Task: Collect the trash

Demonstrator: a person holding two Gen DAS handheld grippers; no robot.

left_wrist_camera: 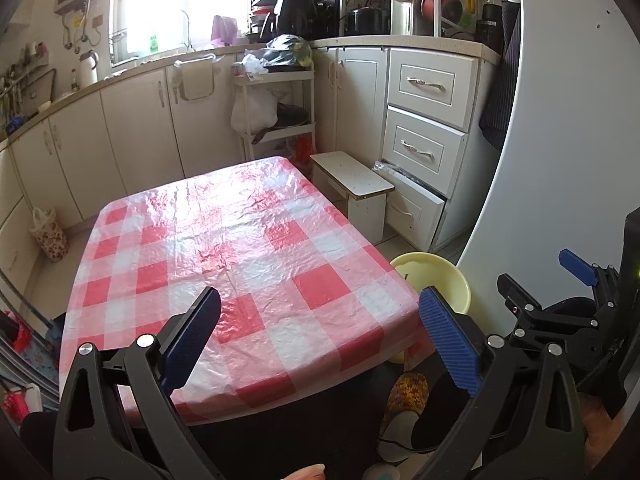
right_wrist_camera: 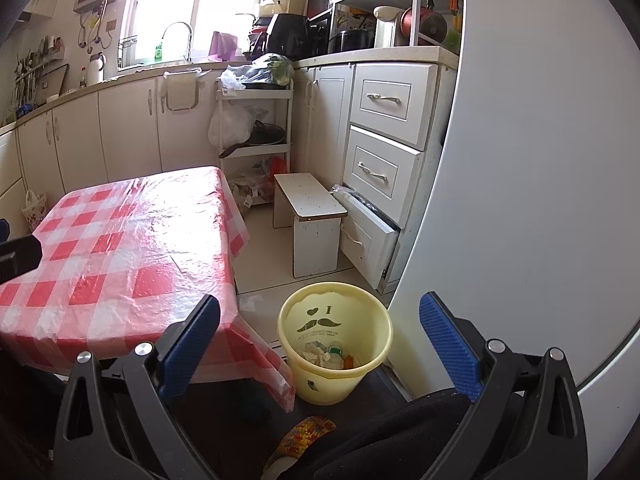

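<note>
A yellow trash bin (right_wrist_camera: 335, 344) stands on the floor just beside the table's (right_wrist_camera: 120, 248) near right corner, holding scraps of trash (right_wrist_camera: 326, 354) too small to identify. From the left wrist view the table edge hides most of the bin. The left gripper (left_wrist_camera: 320, 336) hangs above the table's near edge, jaws wide apart, empty. The right gripper (right_wrist_camera: 320, 344) hovers over the bin, equally wide, holding nothing.

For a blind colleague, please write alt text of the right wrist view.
The open right gripper hangs above a yellow bin holding scraps of trash, on the floor beside a table with a red checked cloth. White kitchen cabinets stand behind.
</note>
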